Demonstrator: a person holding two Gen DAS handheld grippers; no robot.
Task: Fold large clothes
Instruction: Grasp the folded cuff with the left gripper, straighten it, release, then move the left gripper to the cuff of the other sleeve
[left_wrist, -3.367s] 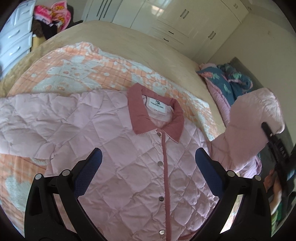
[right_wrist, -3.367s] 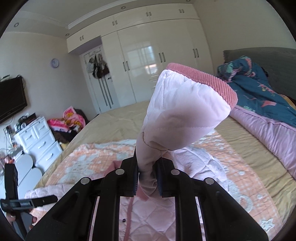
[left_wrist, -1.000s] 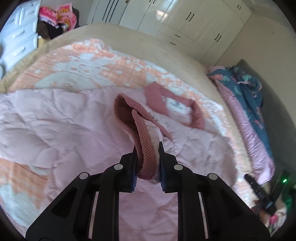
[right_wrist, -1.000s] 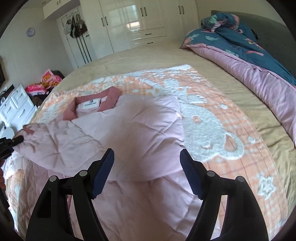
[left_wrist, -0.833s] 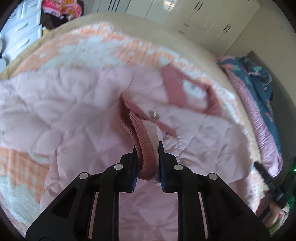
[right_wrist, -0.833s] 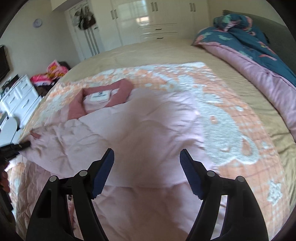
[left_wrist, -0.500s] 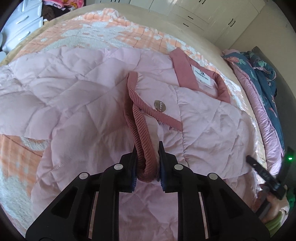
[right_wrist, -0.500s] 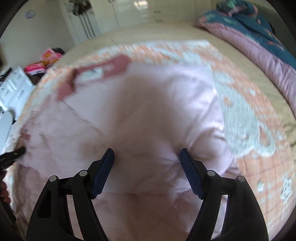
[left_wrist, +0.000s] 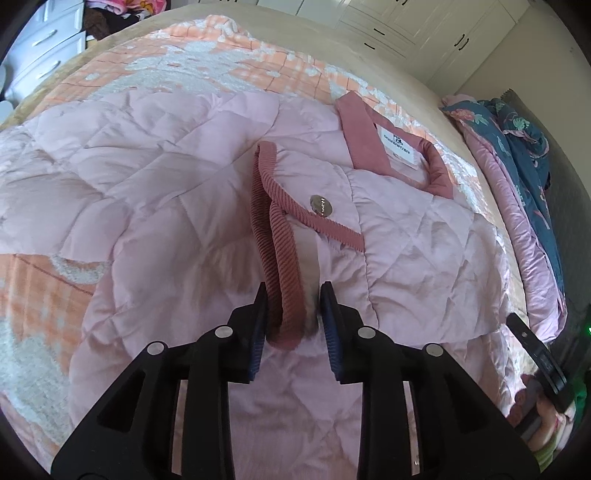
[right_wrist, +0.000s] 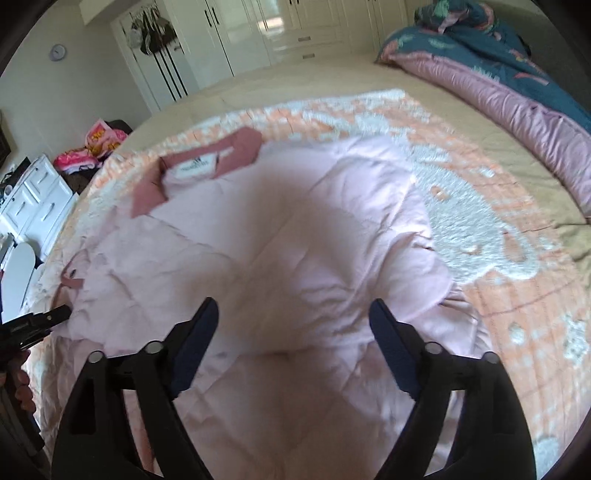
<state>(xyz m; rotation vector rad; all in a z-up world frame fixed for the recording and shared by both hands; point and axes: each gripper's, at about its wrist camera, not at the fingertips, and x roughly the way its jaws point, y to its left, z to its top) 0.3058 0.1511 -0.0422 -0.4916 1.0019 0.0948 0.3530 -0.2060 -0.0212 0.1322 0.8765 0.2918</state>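
- The bed (right_wrist: 332, 70) carries an orange-and-white blanket (left_wrist: 207, 62), and the pink quilted jacket (left_wrist: 155, 192) lies spread on that blanket, collar (left_wrist: 364, 142) toward the far side.
- Judging by how it lies, both sleeves are now folded in across the body: the right sleeve (right_wrist: 295, 240) lies as a broad flap over the chest, and the left sleeve (left_wrist: 207, 236) crosses from the other side to meet it near the middle.
- What is left, as I read it, is the lengthwise fold: bringing the hem up toward the collar, perhaps twice, then smoothing. The hem is out of both views, so I cannot say how it lies.
- The right gripper (right_wrist: 293, 323) hovers over the folded right sleeve with its jaws wide apart and nothing between them; they have just been opening further. This view is blurred, so whether a pad brushes the fabric is hard to say.
- The left gripper (left_wrist: 291, 310) has the ribbed rose cuff (left_wrist: 280, 258) of the left sleeve between its jaws, which have just been opening; a gap shows beside the right pad, so the grip looks released and the cuff laid down.
- A metal snap (left_wrist: 321, 205) on the cuff faces up, just beside the collar's corner.
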